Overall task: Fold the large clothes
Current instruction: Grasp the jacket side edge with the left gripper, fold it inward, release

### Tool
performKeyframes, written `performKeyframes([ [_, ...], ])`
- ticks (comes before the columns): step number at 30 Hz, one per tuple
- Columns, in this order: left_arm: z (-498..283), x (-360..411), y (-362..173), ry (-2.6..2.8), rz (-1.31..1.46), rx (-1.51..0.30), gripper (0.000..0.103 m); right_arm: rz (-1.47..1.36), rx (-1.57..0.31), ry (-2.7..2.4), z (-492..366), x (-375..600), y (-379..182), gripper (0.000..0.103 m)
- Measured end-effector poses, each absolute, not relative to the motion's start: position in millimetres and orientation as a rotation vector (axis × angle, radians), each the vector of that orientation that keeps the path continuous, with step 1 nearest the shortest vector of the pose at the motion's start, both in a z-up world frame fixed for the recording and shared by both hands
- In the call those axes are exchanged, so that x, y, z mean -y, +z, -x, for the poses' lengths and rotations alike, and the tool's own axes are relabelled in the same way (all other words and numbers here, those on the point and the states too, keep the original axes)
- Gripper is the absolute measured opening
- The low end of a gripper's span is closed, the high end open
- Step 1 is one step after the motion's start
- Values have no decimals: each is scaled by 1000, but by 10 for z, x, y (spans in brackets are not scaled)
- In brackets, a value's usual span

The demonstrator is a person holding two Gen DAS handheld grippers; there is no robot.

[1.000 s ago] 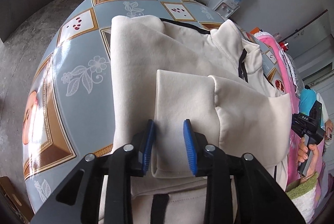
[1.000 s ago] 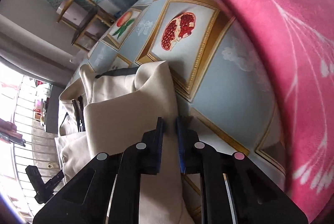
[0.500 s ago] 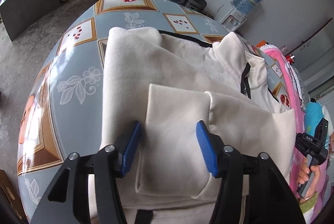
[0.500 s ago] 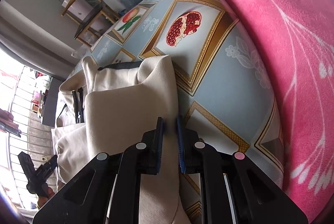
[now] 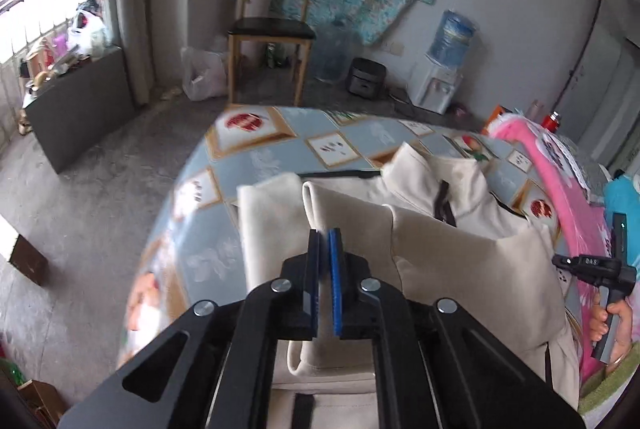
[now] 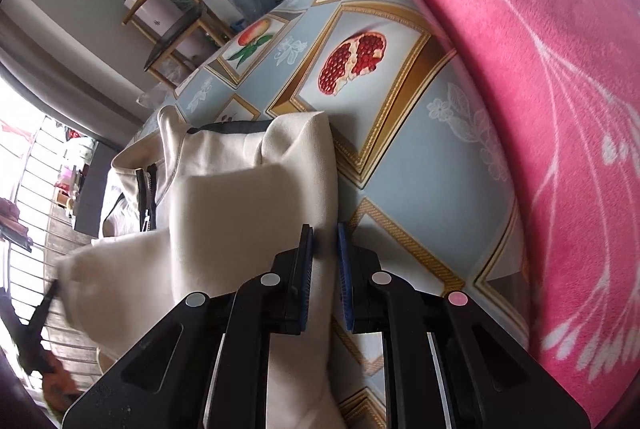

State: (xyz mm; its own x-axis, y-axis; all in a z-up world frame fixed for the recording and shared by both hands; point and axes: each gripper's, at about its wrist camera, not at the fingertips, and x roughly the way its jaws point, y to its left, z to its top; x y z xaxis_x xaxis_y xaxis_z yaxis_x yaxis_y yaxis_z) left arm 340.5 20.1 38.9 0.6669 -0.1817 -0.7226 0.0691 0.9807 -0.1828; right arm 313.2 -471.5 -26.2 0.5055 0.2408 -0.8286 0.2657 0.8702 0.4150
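Cream jacket [image 5: 460, 253] lies partly folded on worktop [image 5: 256, 165], collar and dark zip toward far edge, one side near pink blanket [image 6: 560, 89]. Left gripper [image 5: 323, 241]: jaws together, clamped on raised fabric fold at jacket's near-left part. Right gripper [image 6: 325, 241]: jaws nearly together, pinching jacket edge nearest blanket. Step in hand, judged: both sides gripped, lift for next fold. Next move calls for raising both grips evenly, carrying near portion toward collar, keeping cloth taut.
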Motion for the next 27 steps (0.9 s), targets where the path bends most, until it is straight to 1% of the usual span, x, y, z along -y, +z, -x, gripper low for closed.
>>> performKeyframes([
  [3, -3590, -380, 36, -127, 204, -946, 5, -561, -1051, -7, -3170, 4725, -275, 15],
  [6, -3611, -429, -177, -137, 221, -975, 5, -564, -1065, -2, -3242, 4701, -304, 15],
  [7, -3613, -422, -208, -136, 217, -973, 5, -553, -1072, -7, -3269, 4685, -315, 14],
  [8, -3616, -434, -239, -139, 224, -972, 5, -538, -1077, -14, -3288, 4671, -316, 8],
  [9, -3616, -452, -256, -147, 238, -967, 5, -509, -1078, -26, -3302, 4642, -301, 5],
  [11, -3575, -465, -208, -171, 253, -946, 5, -460, -1041, -36, -3266, 4583, -191, 4],
  [13, -3475, -440, -29, -212, 239, -887, 5, -427, -984, -36, -3192, 4532, -56, 4],
  [15, -3485, -391, 24, -192, 188, -888, 5, -409, -967, -50, -3168, 4503, -37, 4],
  [19, -3736, -445, -373, -142, 187, -1022, 6, -340, -1011, -117, -3258, 4446, -215, 4],
  [20, -3750, -462, -423, -141, 198, -1031, 8, -335, -1018, -125, -3265, 4446, -236, 5],
  [22, -3687, -518, -381, -134, 218, -979, 9, -319, -1009, -150, -3243, 4452, -207, 8],
  [24, -3586, -561, -245, -103, 193, -902, 11, -291, -974, -183, -3167, 4464, -80, 22],
  [25, -3552, -571, -185, -99, 178, -885, 11, -261, -949, -197, -3093, 4442, 23, 26],
  [27, -3493, -565, -76, -128, 160, -858, 11, -175, -895, -169, -2938, 4291, 212, 29],
])
